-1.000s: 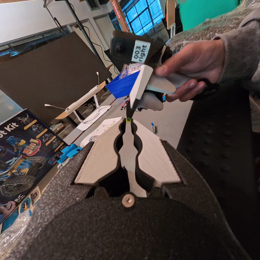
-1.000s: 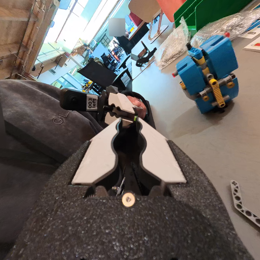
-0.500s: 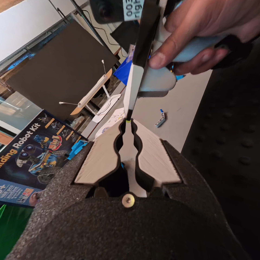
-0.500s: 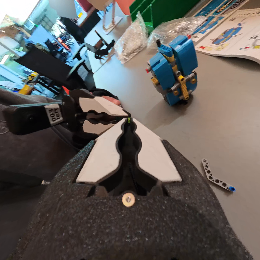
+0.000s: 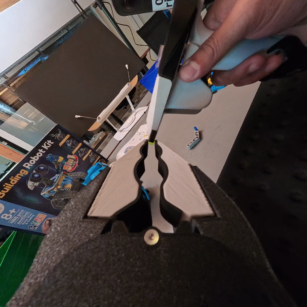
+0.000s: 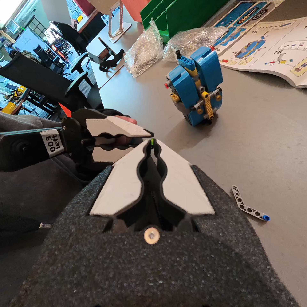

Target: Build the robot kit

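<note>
A tiny lime-green pin [image 5: 151, 142] sits between the tips of my left gripper [image 5: 150, 143], whose jaws are nearly closed on it. My right gripper [image 5: 152, 135], held by a hand [image 5: 240, 33], comes down from above and meets the same pin tip to tip. In the right wrist view the green pin [image 6: 152, 142] shows between the right gripper's [image 6: 152, 143] nearly closed tips, with the left gripper [image 6: 147, 133] coming in from the left. Both are held above the grey table [image 6: 232, 149].
A blue brick model [image 6: 197, 89] stands on the table, with an open instruction booklet [image 6: 265, 49], plastic bags [image 6: 144, 49] and a green bin [image 6: 182, 15] behind it. A grey angled beam with a blue pin [image 6: 247, 206] lies nearby. A kit box [image 5: 41, 179] stands at left. The tips of both grippers are at nearly the same place.
Both grippers stayed tip to tip on the green pin while turning together. The right gripper now stands steeper over the left one, and the table with the angled beam has come into view.
</note>
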Available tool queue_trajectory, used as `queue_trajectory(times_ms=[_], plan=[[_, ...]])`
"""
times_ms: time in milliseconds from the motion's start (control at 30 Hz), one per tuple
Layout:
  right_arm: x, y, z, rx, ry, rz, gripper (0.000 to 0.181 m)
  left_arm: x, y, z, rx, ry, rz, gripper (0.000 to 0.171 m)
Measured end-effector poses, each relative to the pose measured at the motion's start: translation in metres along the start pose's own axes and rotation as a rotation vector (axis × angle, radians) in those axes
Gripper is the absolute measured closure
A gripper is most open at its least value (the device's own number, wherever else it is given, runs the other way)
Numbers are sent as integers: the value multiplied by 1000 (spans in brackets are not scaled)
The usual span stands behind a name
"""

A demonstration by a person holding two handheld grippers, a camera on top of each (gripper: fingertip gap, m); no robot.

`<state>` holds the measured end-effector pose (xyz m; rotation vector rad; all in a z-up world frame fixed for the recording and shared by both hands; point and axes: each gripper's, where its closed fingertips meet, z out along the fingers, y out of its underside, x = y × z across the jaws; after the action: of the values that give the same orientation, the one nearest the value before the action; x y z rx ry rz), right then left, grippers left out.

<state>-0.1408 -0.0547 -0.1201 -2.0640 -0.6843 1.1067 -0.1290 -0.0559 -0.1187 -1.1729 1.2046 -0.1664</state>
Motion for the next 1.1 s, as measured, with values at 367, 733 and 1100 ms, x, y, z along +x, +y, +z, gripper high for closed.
queue_trajectory(times_ms=[367, 733, 1100], plan=[[-3, -1, 1, 15, -48, 22, 179, 0, 3, 0, -10, 2, 5, 164], [-4, -2, 1, 19, -35, 10, 179, -1, 2, 0, -9, -14, 22, 164], [-2, 0, 3, 19, -36, 15, 179, 0, 2, 0, -14, -1, 15, 165]])
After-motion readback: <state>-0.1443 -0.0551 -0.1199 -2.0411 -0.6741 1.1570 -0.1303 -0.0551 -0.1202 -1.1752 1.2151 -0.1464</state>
